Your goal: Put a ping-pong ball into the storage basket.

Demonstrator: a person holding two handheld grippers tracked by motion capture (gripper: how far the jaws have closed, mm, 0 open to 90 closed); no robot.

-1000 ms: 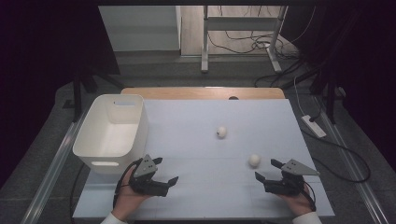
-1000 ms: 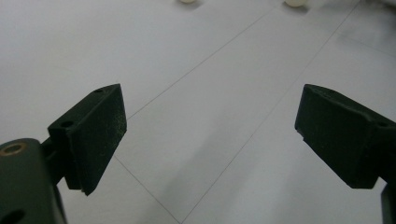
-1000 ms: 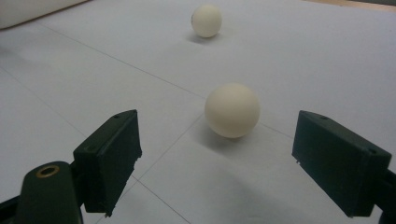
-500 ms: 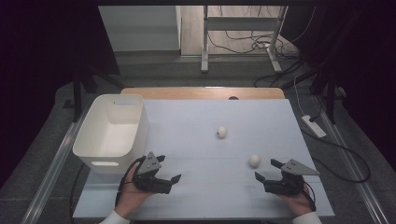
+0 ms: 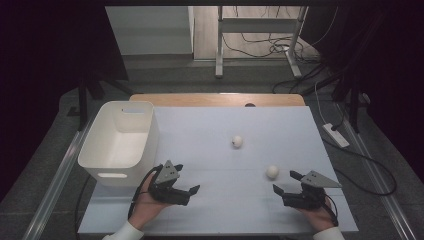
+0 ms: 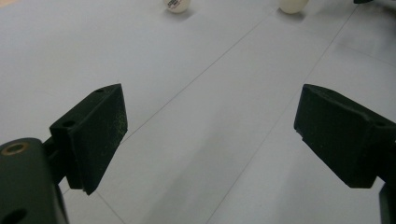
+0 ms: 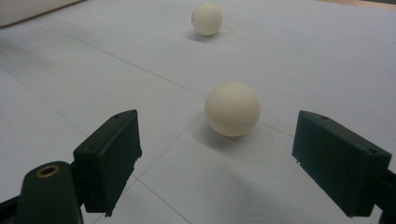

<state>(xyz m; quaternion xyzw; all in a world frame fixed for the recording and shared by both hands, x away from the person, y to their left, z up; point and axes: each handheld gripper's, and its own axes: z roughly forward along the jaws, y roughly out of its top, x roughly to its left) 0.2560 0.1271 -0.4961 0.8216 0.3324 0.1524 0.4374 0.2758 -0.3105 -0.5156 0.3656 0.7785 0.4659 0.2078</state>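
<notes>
Right gripper view: the right gripper point(image 7: 217, 161) is seen with its two black jaws spread wide and nothing held between them. Just ahead of the jaws, a little past their tips and roughly centred in the gap, a cream ball point(image 7: 232, 108) is seen resting on the pale table sheet point(image 7: 327, 56), apart from both jaws. Farther ahead along the same line, a second ball point(image 7: 207, 19) with a small dark mark on it is seen, well apart from the first. A white edge, taken to be the bin, is glimpsed at the far left corner.

In the high view, the right gripper point(image 5: 284, 184) is shown low over the near right part of the sheet, held by a hand point(image 5: 316, 212), with the cream ball point(image 5: 272, 172) just ahead of its tips and the second ball point(image 5: 237, 141) farther out toward the table's middle.

The left gripper point(image 5: 189, 179) is shown in the high view at the near left, held in a hand point(image 5: 146, 202), with its jaws likewise released and empty. In the left gripper view, the left gripper point(image 6: 210, 135) is seen wide apart over bare sheet, and both balls are caught far ahead at the top edge: the marked ball point(image 6: 176, 4) and the cream ball point(image 6: 292, 4). Just behind and to the outer side of the left gripper, a white bin point(image 5: 107, 175) is seen standing on the sheet.
</notes>
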